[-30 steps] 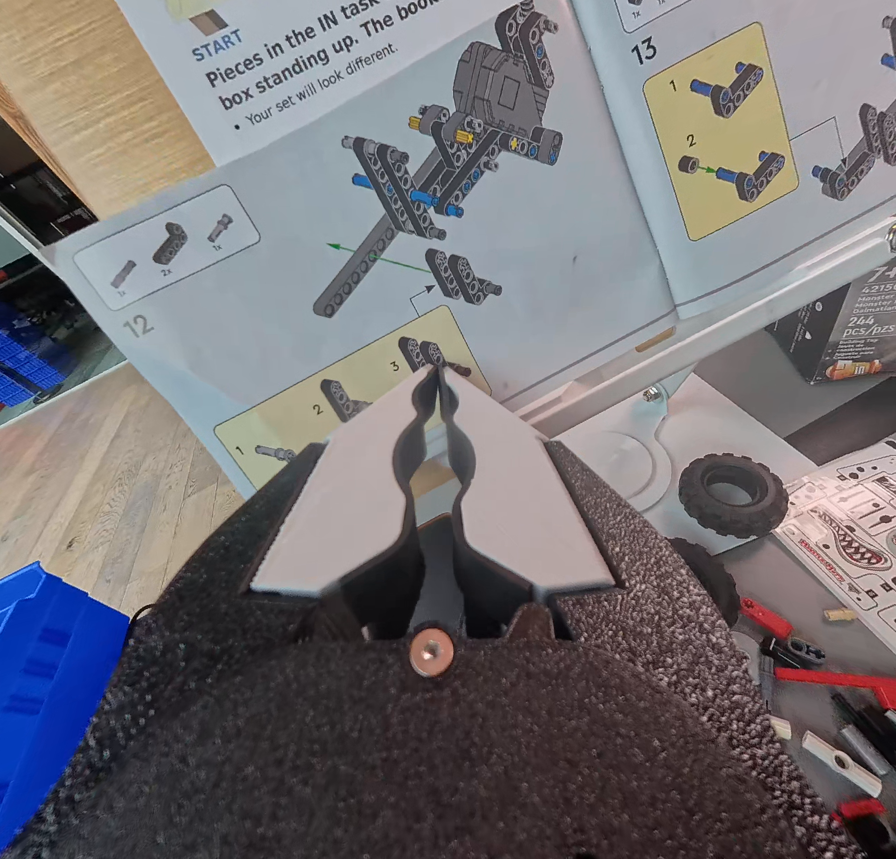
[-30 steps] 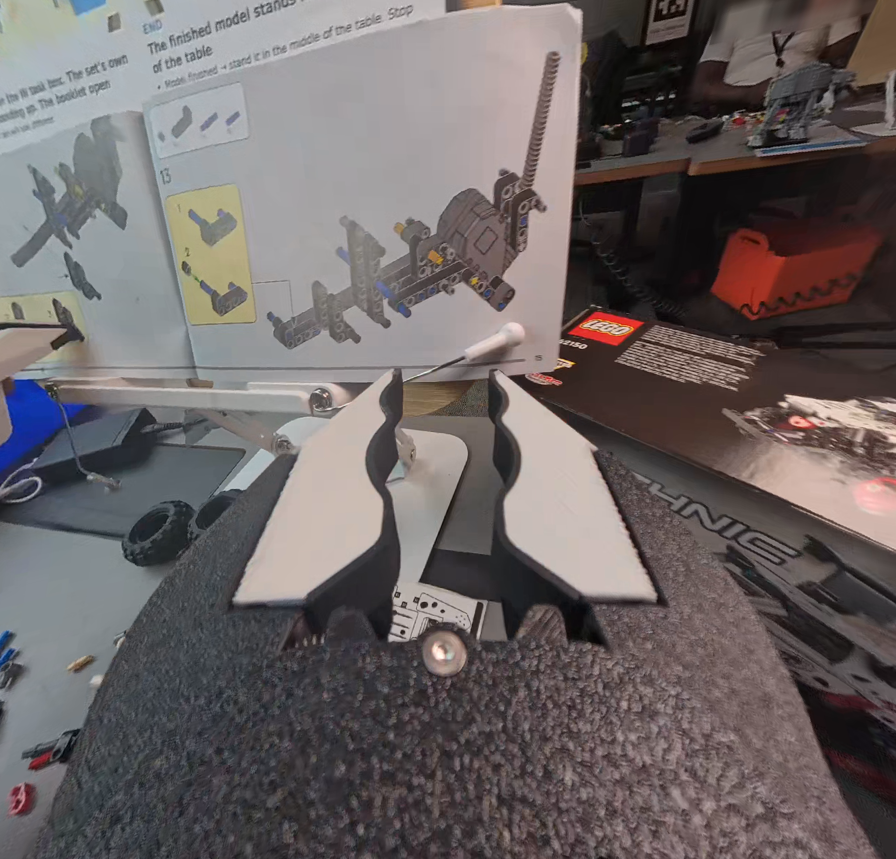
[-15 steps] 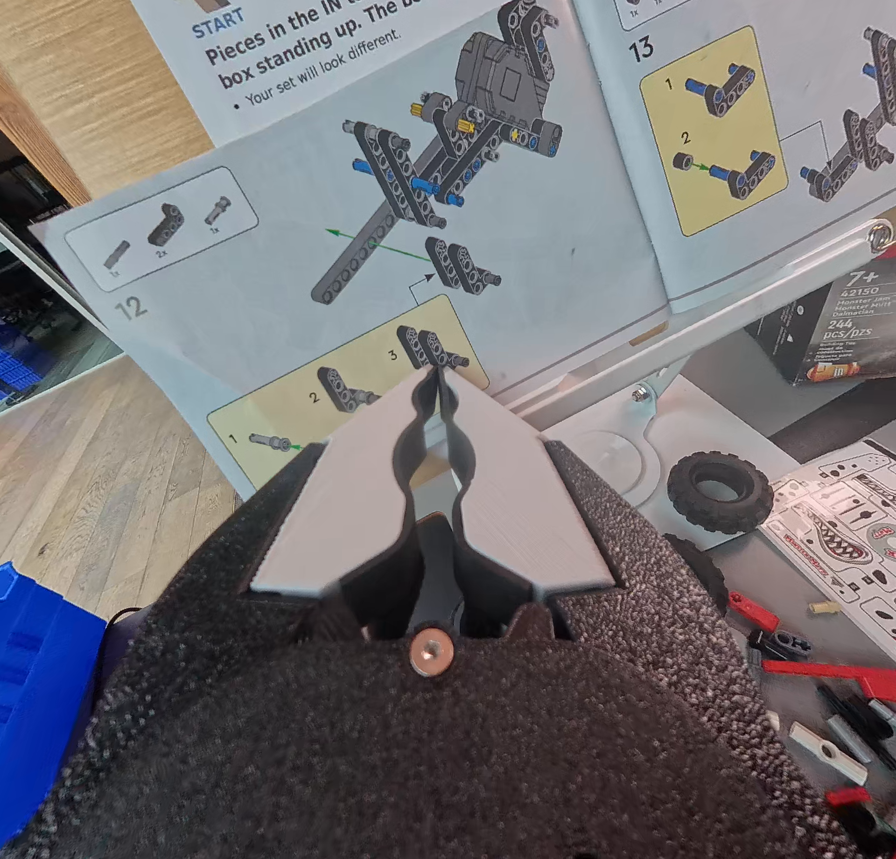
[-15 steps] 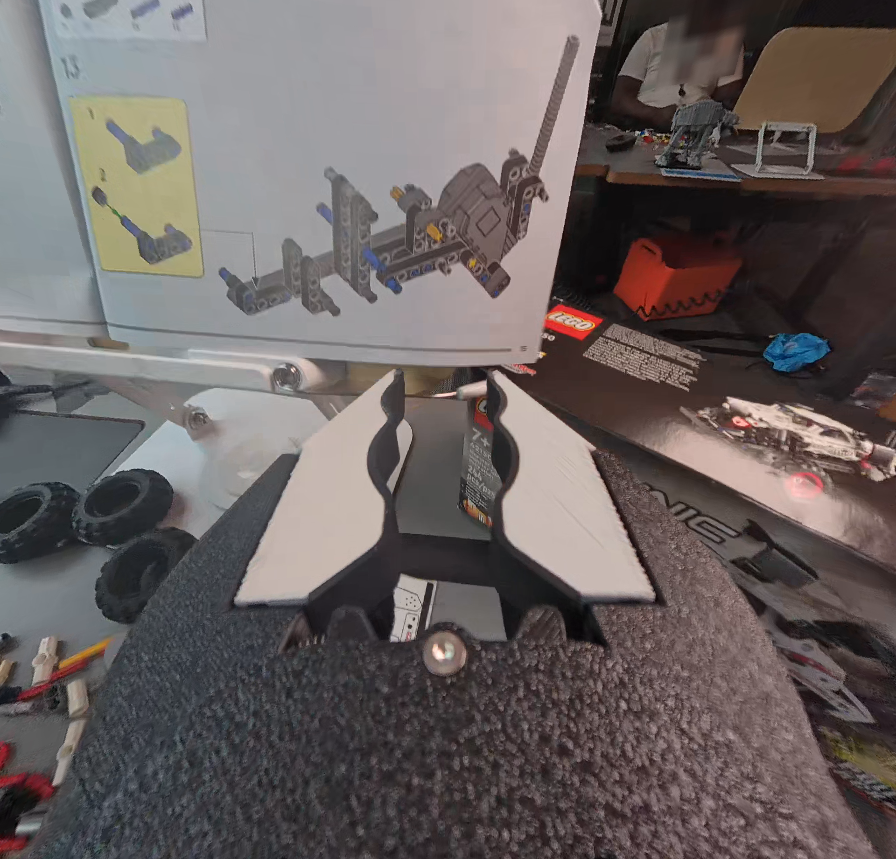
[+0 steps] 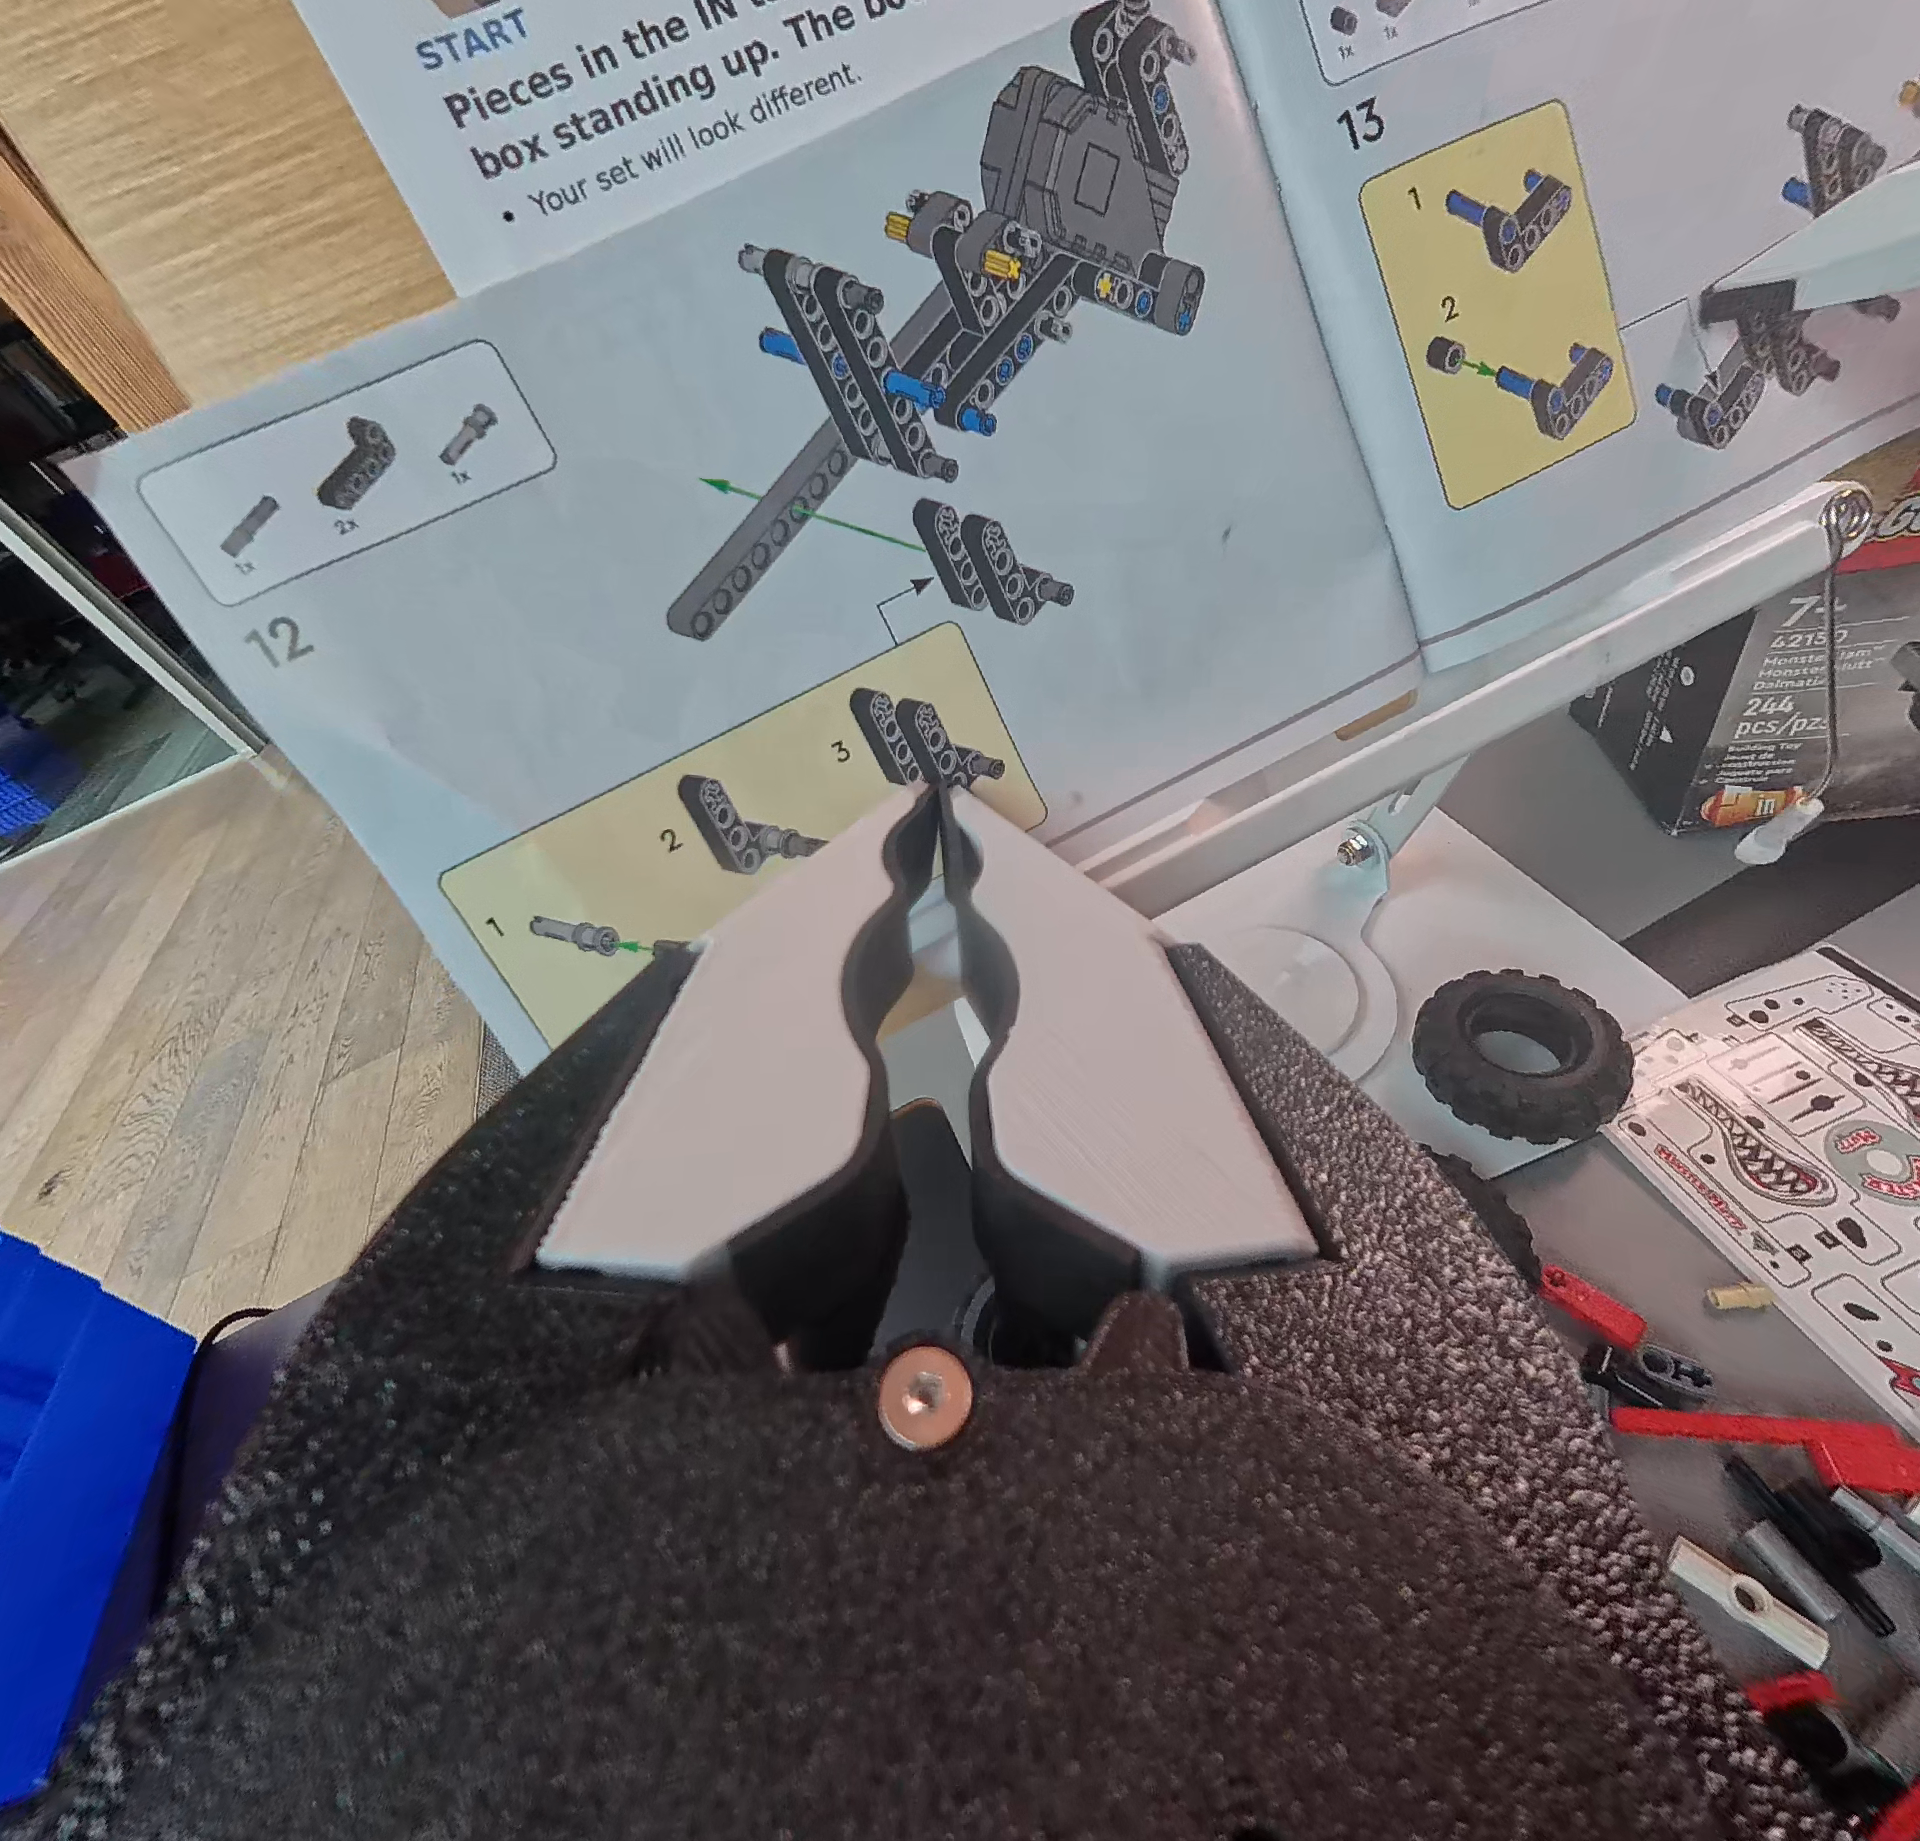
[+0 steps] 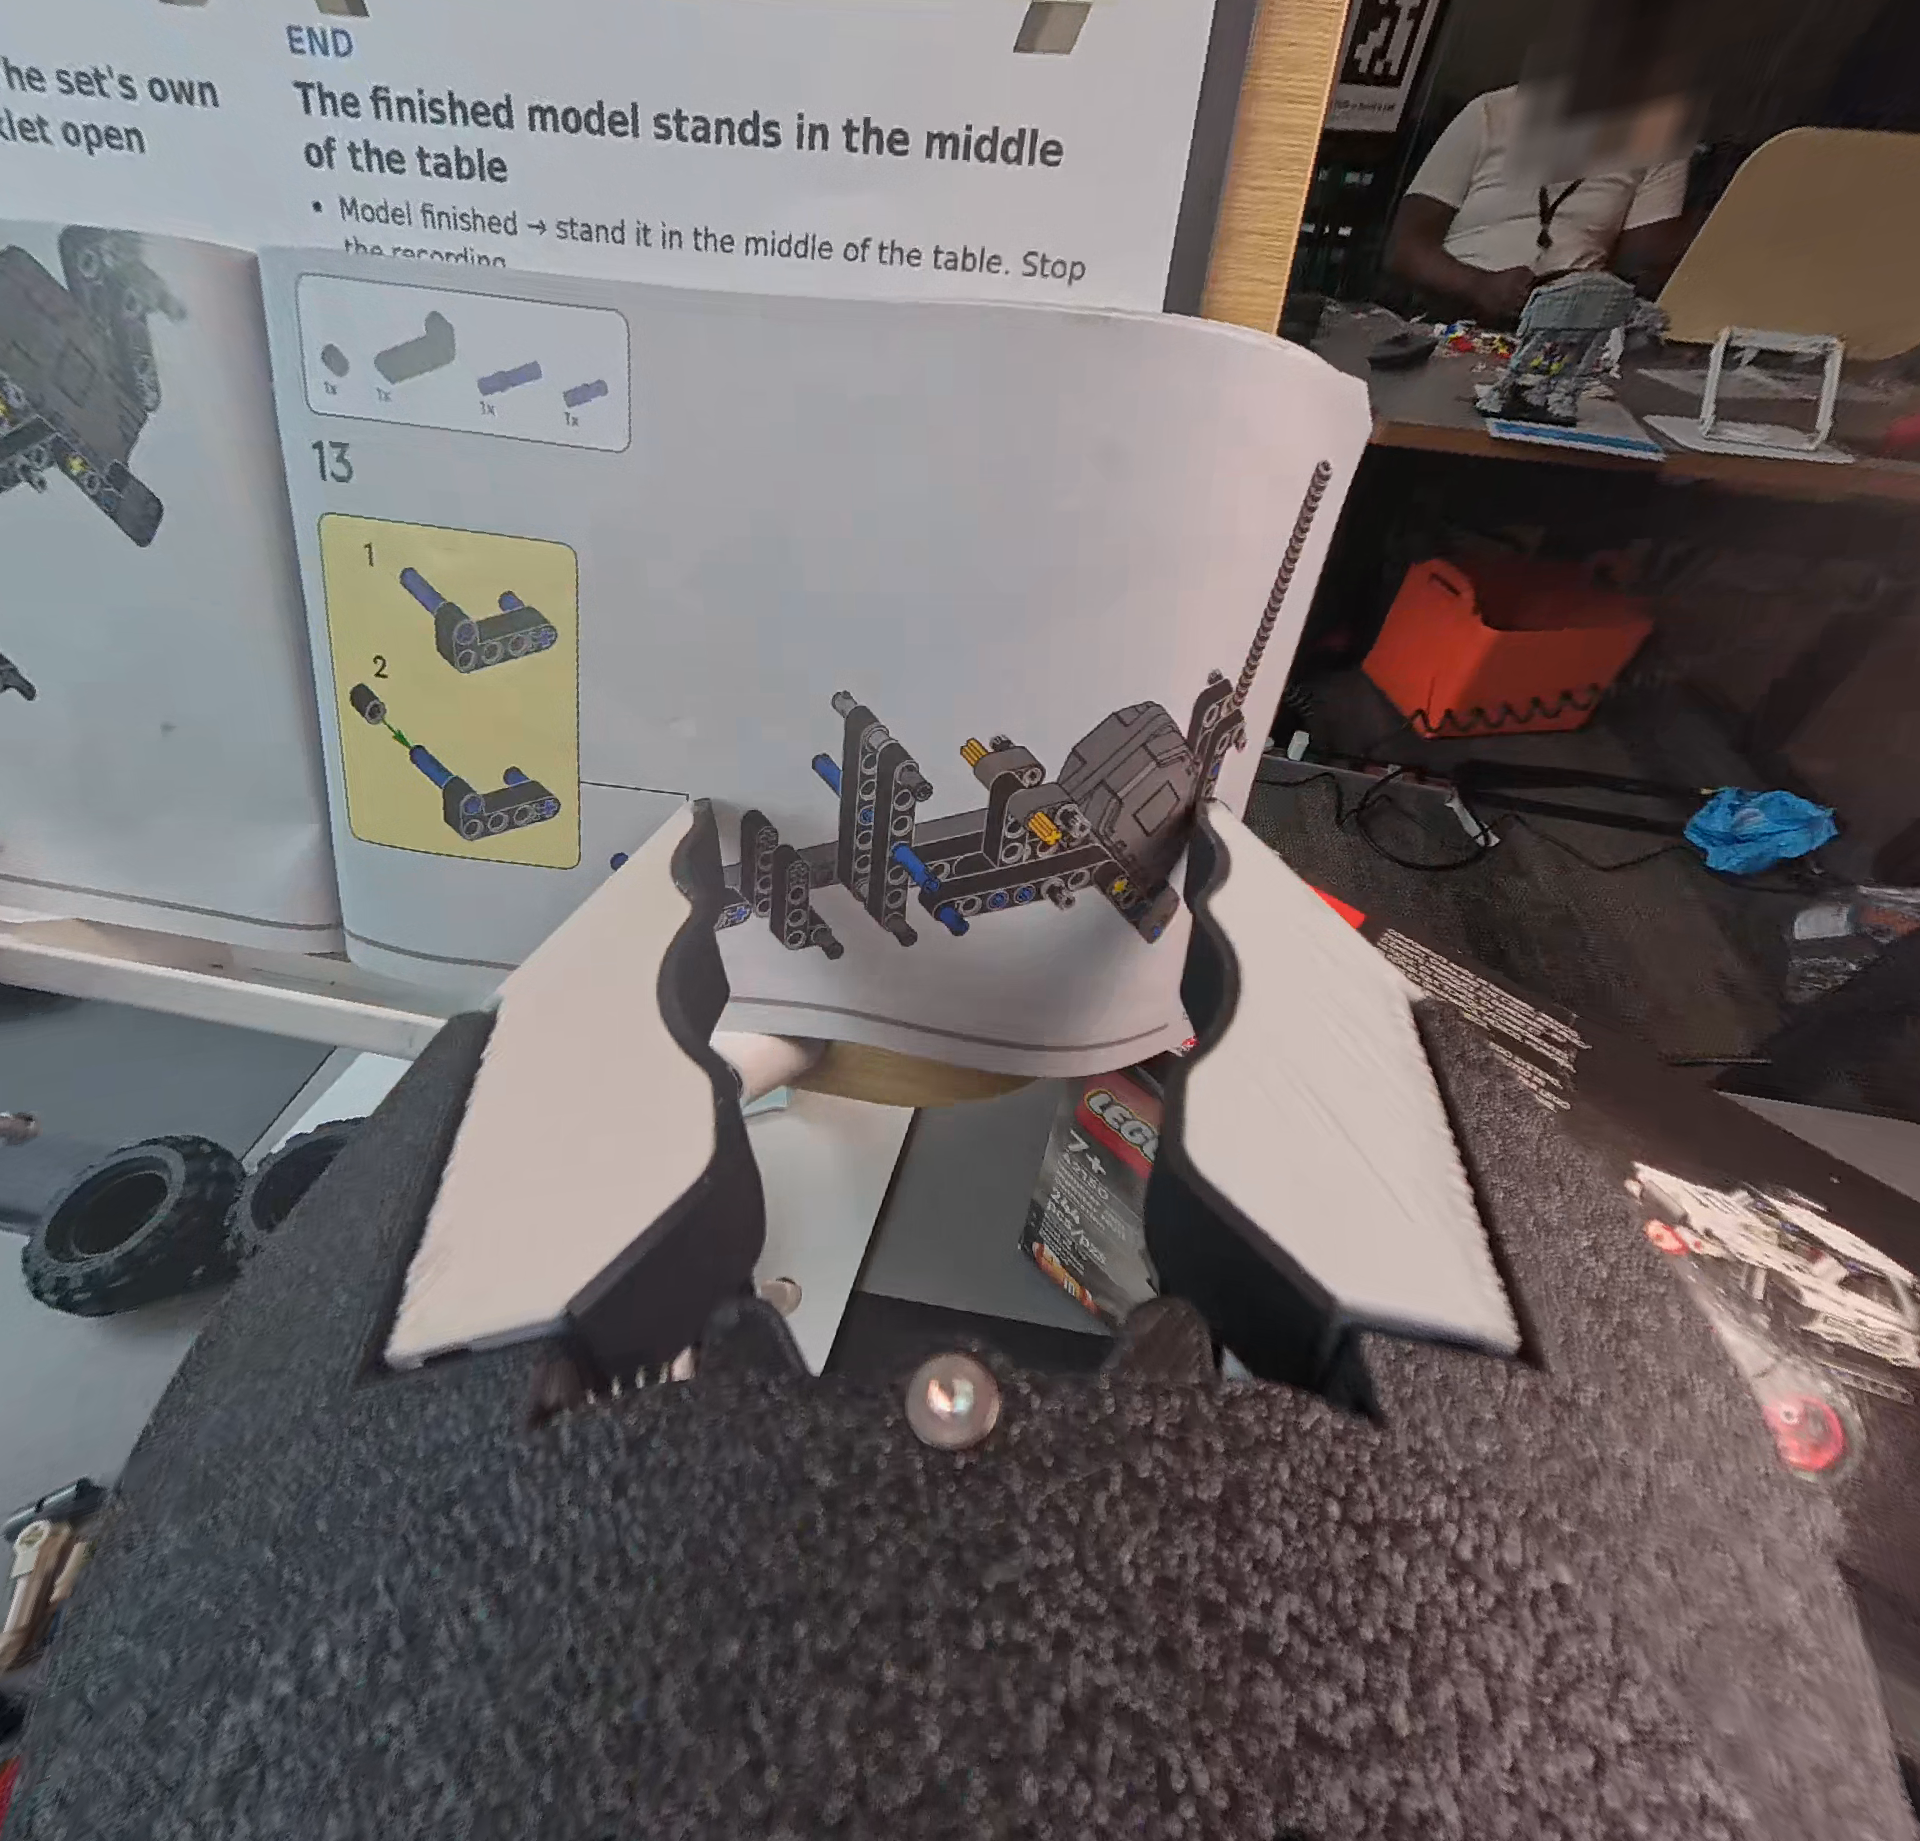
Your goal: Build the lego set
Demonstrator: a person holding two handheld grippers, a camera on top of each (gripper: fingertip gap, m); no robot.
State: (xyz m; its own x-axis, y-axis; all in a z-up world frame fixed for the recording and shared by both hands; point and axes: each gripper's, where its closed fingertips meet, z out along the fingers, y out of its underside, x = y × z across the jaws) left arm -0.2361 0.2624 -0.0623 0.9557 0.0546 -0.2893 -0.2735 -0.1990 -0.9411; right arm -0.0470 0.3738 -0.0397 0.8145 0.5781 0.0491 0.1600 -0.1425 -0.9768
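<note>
The right gripper has its jaws spread wide and empty, and the lower right corner of the booklet curls forward between them — the page looks lifted off the white stand but not pinched. The left gripper has its jaws closed tip to tip with nothing visible between them, pointing at the lower edge of the left page just ahead. The step in hand looks like turning the right page: to do it well, close the right jaws on that 1 sheet only, near the free corner, and swing it across slowly while the left tips press the left page flat so the booklet stays on its stand. The lego set is still loose parts: 1 black tyre lies right of the left jaws, red and grey pieces lie nearer the camera on that side, beside a sticker sheet. 2 more tyres sit left of the right jaws, the box to their right. No built assembly shows — only printed ones.
</note>
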